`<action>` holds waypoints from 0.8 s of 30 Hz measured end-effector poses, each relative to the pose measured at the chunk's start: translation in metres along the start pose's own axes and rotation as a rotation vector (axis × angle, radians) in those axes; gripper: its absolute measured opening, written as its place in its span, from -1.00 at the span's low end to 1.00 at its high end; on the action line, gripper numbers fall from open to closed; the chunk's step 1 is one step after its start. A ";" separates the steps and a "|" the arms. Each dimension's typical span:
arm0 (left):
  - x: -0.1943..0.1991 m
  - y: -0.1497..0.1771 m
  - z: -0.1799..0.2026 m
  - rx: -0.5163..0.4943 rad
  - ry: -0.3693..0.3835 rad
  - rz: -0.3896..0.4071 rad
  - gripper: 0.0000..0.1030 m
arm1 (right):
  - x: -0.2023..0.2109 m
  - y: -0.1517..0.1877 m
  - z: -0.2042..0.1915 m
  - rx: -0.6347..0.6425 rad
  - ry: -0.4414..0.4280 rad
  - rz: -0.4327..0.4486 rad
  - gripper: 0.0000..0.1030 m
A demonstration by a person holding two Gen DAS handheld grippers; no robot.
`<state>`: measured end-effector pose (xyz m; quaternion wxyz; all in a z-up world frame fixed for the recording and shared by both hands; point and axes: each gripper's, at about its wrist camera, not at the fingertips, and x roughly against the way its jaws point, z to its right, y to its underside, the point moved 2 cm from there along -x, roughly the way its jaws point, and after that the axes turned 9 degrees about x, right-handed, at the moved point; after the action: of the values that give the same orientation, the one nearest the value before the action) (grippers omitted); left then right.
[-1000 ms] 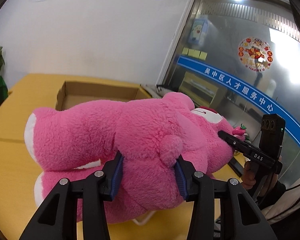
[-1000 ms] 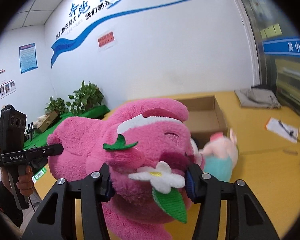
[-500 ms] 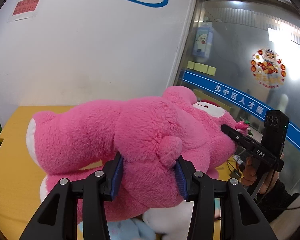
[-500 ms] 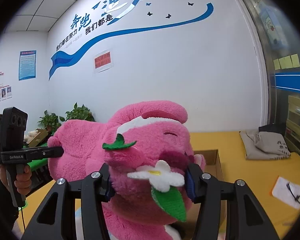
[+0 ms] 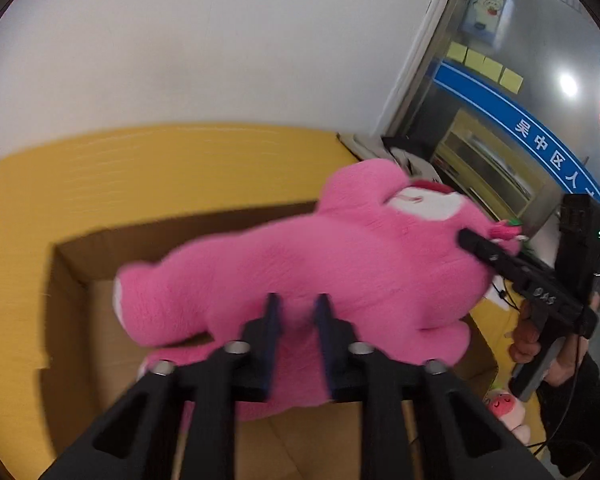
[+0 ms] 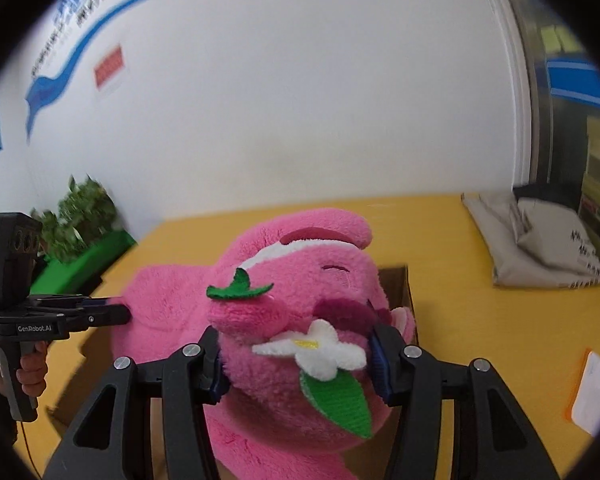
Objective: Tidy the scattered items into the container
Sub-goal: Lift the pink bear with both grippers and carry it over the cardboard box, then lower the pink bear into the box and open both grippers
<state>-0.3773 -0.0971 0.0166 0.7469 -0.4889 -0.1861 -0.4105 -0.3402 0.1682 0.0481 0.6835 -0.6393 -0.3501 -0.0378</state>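
Left gripper [image 5: 296,316] jaws nearly together, pinching only fur on the big pink plush bear [image 5: 320,276]; right gripper [image 6: 300,360] clamps its head. Bear hangs over open cardboard box [image 5: 72,264]. Risk: thin pinch slips, rear end sags at 9 o'clock, catches box rim.

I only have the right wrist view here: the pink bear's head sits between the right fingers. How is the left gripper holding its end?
Observer: The left gripper is nearly closed, pinching only a fold of the pink bear at mid-body.
Operator: Is the bear over the box?
Observer: Yes, its body is over the open cardboard box, and the box floor that shows beside its feet is bare.
Operator: Anything left outside?
Observer: A small pink and white plush toy lies just outside the box's right wall.
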 end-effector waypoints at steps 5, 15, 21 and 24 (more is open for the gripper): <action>-0.036 0.003 -0.011 0.048 -0.018 -0.037 -0.72 | -0.061 0.037 0.019 -0.085 0.023 -0.209 0.02; -0.001 0.015 -0.031 0.085 -0.153 0.022 0.16 | -0.072 0.027 0.026 -0.003 0.099 -0.241 0.24; 0.007 0.048 -0.028 -0.005 -0.151 -0.058 0.17 | -0.041 0.010 0.006 0.161 0.074 -0.220 0.43; 0.009 0.065 -0.020 -0.041 -0.122 -0.092 0.17 | -0.035 0.014 -0.008 0.207 -0.070 -0.298 0.43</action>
<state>-0.3228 -0.1064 -0.0232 0.7043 -0.5190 -0.2450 -0.4178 -0.3556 0.1497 0.0185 0.7200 -0.5076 -0.4663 -0.0803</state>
